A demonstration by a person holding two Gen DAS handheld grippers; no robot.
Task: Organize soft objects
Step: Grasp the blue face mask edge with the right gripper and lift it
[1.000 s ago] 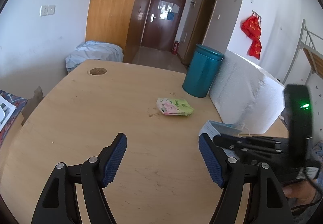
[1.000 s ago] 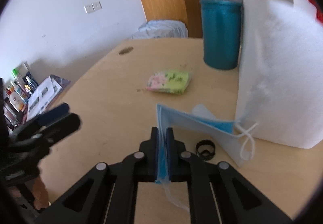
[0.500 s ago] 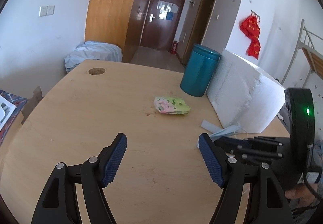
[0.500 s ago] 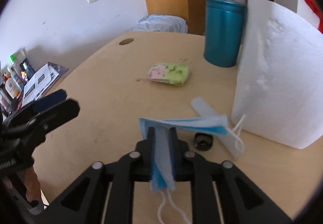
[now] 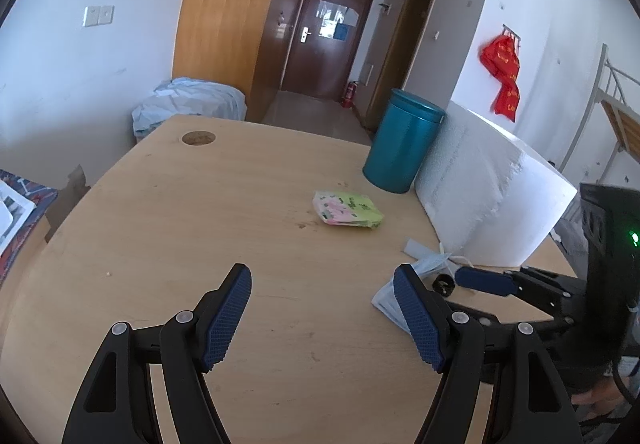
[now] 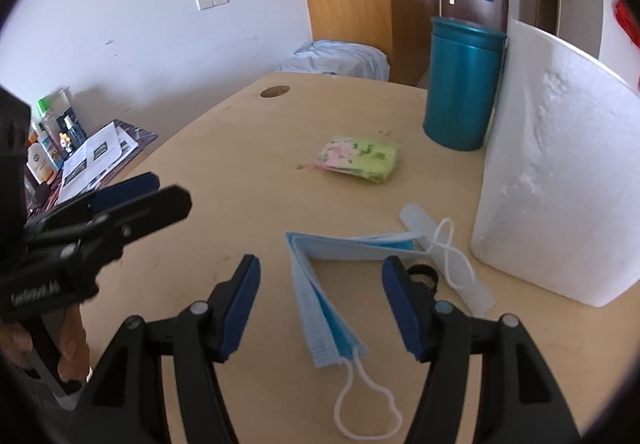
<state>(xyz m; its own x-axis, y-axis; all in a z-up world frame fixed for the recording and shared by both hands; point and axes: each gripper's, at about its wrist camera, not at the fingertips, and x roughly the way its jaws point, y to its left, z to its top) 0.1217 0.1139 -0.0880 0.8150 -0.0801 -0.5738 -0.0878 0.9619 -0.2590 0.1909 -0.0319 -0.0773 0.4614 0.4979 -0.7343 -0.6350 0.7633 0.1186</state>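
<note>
A blue face mask (image 6: 320, 304) lies folded on the wooden table (image 6: 224, 148), its white ear loop trailing toward me. My right gripper (image 6: 320, 296) is open, its jaws on either side of the mask and apart from it. The mask also shows in the left wrist view (image 5: 386, 300), partly hidden behind my right fingertip. A green and pink tissue pack (image 5: 347, 210) lies mid-table; it also shows in the right wrist view (image 6: 358, 156). My left gripper (image 5: 324, 308) is open and empty above the table, left of the mask.
A teal canister (image 5: 402, 146) stands at the back right beside a white foam block (image 5: 488, 200). A small black ring (image 6: 424, 278) and a clear plastic strip (image 6: 416, 218) lie by the mask. A cable hole (image 5: 199, 137) is at the far left.
My right gripper has opened and let go of the mask, which now lies on the table. The left gripper has hardly moved.
</note>
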